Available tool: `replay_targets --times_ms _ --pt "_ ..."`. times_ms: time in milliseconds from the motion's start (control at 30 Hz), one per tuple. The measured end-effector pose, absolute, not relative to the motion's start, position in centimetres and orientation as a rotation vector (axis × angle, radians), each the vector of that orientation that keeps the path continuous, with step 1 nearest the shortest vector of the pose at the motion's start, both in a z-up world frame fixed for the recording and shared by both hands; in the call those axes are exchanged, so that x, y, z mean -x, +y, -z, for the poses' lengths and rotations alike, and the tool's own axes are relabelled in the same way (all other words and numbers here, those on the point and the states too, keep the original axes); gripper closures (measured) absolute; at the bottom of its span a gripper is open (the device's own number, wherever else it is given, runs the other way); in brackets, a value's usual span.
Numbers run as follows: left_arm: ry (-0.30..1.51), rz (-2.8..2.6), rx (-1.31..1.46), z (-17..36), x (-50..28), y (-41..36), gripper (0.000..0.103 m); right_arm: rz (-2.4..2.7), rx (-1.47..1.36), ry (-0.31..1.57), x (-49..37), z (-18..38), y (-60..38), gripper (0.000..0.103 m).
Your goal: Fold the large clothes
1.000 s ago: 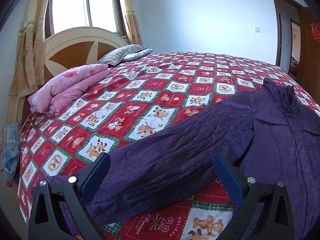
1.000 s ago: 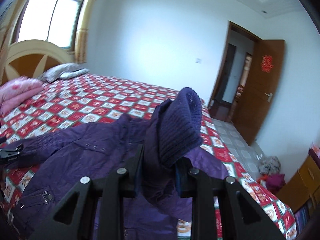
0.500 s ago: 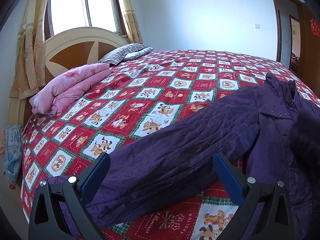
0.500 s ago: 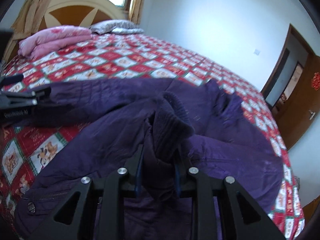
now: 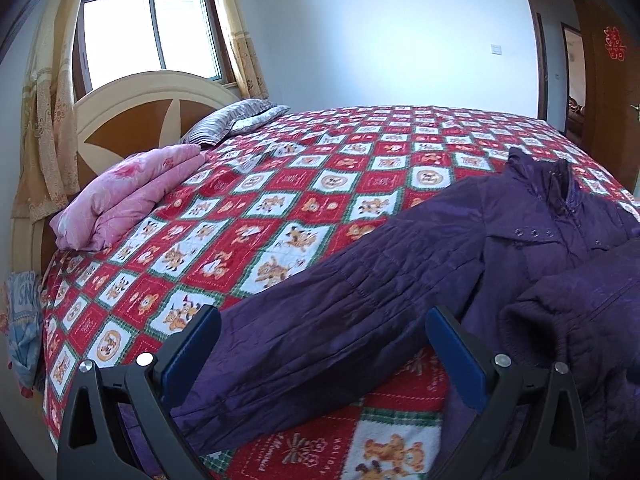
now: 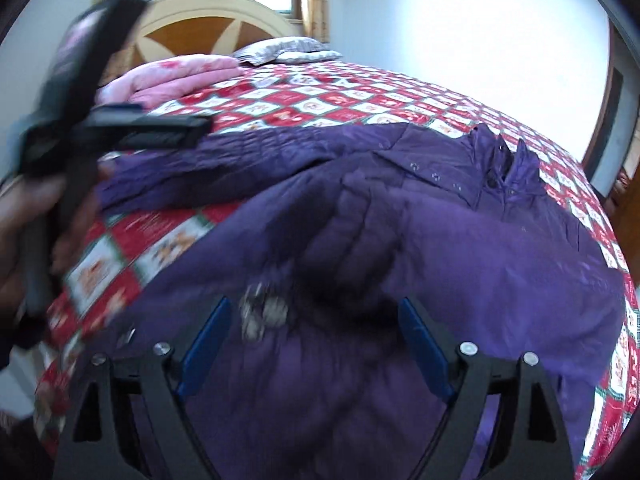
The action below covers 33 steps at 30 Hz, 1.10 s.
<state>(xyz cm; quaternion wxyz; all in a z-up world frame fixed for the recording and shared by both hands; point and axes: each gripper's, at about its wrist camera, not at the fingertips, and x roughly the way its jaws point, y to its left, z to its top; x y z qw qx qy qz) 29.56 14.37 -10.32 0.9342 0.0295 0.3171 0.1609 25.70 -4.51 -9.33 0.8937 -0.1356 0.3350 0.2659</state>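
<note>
Jacket (image 5: 400, 280): lay front-up across the near part of the quilt (image 5: 300, 184), collar (image 6: 504, 160) toward the far edge. Looked to be at the sleeve-folding step, with the right sleeve (image 6: 360, 220) brought over the chest and its cuff (image 6: 340, 280) resting on the front panel.

Right gripper (image 6: 314, 308): hung low over that cuff with jaws opening. Had the cuff between the blue pads but no pad pressing on it.

Left gripper (image 5: 322, 320): held its jaws spread wide on either side of the left sleeve (image 5: 340, 320), which ran straight out over the quilt. Gripped nothing.

Called for a clean let-go: pads fully clear of the knit before any lift, so as not to drag the sleeve back off the chest. Called next for a pinch near the end of the left sleeve, taking both layers but none of the quilt below, then a low carry across to mirror the first fold.

Shell: deep purple, thin and slightly glossy, quilted in close rows along the sleeves, smoother on the body. Likely slippery, so apt to slide out of a shallow fold. Cuff: darker ribbed knit, thick and soft. Small metal snaps along the chest flap (image 5: 536, 234). Blurred pale metal spot by the right pad (image 6: 260, 312), possibly another snap. Quilt: fleecy, red and white diamonds with cartoon bears.
</note>
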Motion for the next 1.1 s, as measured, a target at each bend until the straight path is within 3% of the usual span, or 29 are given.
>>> replay_targets --times_ms 133,233,467,600,867,1100 --pt "0.635 -0.254 -0.082 9.6 -30.1 10.8 0.001 -0.435 0.296 0.691 -25.3 8.9 -8.4 0.018" --pt "0.623 -0.211 -0.156 9.9 -30.8 7.2 0.001 -0.281 0.233 0.706 -27.5 8.3 -12.8 0.034" --pt "0.745 -0.399 -0.254 14.9 -35.3 6.1 0.001 0.075 -0.015 0.665 -33.6 7.6 -24.2 0.034" --pt "0.804 -0.364 -0.184 16.1 -35.6 7.5 0.001 0.050 -0.074 0.780 -36.8 10.6 -26.3 0.034" --pt "0.724 -0.297 -0.106 12.1 -33.7 5.9 0.001 0.034 -0.194 0.817 -36.3 13.2 -28.5 0.029" --pt "0.638 -0.186 -0.100 8.9 -33.9 2.3 0.001 0.079 -0.206 0.648 -33.8 8.8 -30.4 0.040"
